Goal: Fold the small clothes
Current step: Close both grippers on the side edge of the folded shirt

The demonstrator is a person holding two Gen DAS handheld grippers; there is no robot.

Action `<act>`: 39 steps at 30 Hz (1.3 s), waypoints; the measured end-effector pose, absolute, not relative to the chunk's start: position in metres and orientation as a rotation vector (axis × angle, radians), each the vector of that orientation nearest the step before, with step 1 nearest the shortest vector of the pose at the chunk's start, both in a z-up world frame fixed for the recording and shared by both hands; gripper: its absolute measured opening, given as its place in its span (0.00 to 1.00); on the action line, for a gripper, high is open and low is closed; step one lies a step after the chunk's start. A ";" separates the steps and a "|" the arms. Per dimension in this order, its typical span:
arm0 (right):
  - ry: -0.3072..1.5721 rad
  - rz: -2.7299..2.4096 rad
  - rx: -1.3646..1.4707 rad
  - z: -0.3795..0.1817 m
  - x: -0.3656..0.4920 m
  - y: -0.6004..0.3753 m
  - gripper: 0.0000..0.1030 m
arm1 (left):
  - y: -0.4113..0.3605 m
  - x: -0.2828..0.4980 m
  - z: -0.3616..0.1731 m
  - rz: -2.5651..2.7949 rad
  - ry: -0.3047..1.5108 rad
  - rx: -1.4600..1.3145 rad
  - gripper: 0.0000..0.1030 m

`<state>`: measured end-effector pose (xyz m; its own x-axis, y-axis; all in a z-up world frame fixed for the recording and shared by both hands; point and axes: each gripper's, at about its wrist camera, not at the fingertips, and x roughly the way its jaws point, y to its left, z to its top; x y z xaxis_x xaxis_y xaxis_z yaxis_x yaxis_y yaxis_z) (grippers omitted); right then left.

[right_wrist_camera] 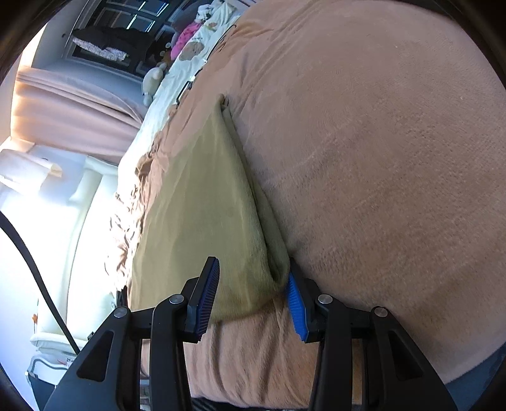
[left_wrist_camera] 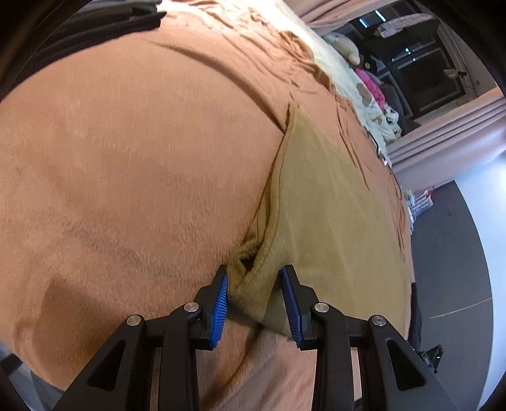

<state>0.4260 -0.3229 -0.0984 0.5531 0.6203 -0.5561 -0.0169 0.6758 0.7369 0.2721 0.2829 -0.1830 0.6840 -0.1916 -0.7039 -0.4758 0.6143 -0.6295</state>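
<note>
Left gripper [left_wrist_camera: 254, 297], right gripper [right_wrist_camera: 251, 294]: spread wide, straddling olive cloth [left_wrist_camera: 332, 215] corners on blanket [left_wrist_camera: 126, 158]; next, pinching both to fold.

Folded cloth [left_wrist_camera: 319, 205] lies on blanket [left_wrist_camera: 132, 164] covering the bed; left gripper [left_wrist_camera: 254, 303] sits at the cloth's near corner, cloth between its fingers and running forward and to its right, bare blanket to its left, dark clothes pile [left_wrist_camera: 95, 22] far ahead-left. Right gripper [right_wrist_camera: 249, 300] sits at another near corner of cloth [right_wrist_camera: 205, 196], cloth between its fingers and stretching ahead and to its left, open blanket [right_wrist_camera: 379, 158] to its right. Far ahead, past the blanket edge, lies a sheet [right_wrist_camera: 177, 82] with soft toys [right_wrist_camera: 151, 82] on it.
</note>
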 end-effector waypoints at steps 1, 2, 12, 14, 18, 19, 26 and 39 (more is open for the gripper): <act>0.917 0.420 0.747 -0.099 0.426 -0.321 0.38 | 0.284 0.272 -0.183 0.193 0.820 -0.916 0.34; 0.915 0.418 0.742 -0.099 0.425 -0.320 0.38 | 0.284 0.271 -0.183 0.195 0.812 -0.914 0.34; 0.915 0.415 0.702 -0.093 0.422 -0.314 0.07 | 0.279 0.276 -0.183 0.182 0.855 -0.857 0.34; 0.916 0.414 0.697 -0.090 0.422 -0.317 0.05 | 0.275 0.277 -0.181 0.186 0.873 -0.819 0.27; 0.917 0.397 0.681 -0.082 0.421 -0.316 0.03 | 0.274 0.277 -0.179 0.212 0.875 -0.779 0.07; 0.919 0.386 0.664 -0.078 0.420 -0.315 0.03 | 0.273 0.276 -0.176 0.216 0.868 -0.771 0.07; 0.913 0.404 0.621 -0.047 0.411 -0.308 0.03 | 0.282 0.260 -0.146 0.191 0.808 -0.805 0.05; 0.945 0.431 0.597 -0.062 0.394 -0.318 0.03 | 0.279 0.227 -0.148 0.186 0.810 -0.820 0.05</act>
<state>0.3936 -0.3182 -0.0622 0.5223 0.5850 -0.6204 -0.0849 0.7596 0.6448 0.2266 0.2794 -0.1478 0.6920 -0.1497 -0.7062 -0.4428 0.6845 -0.5791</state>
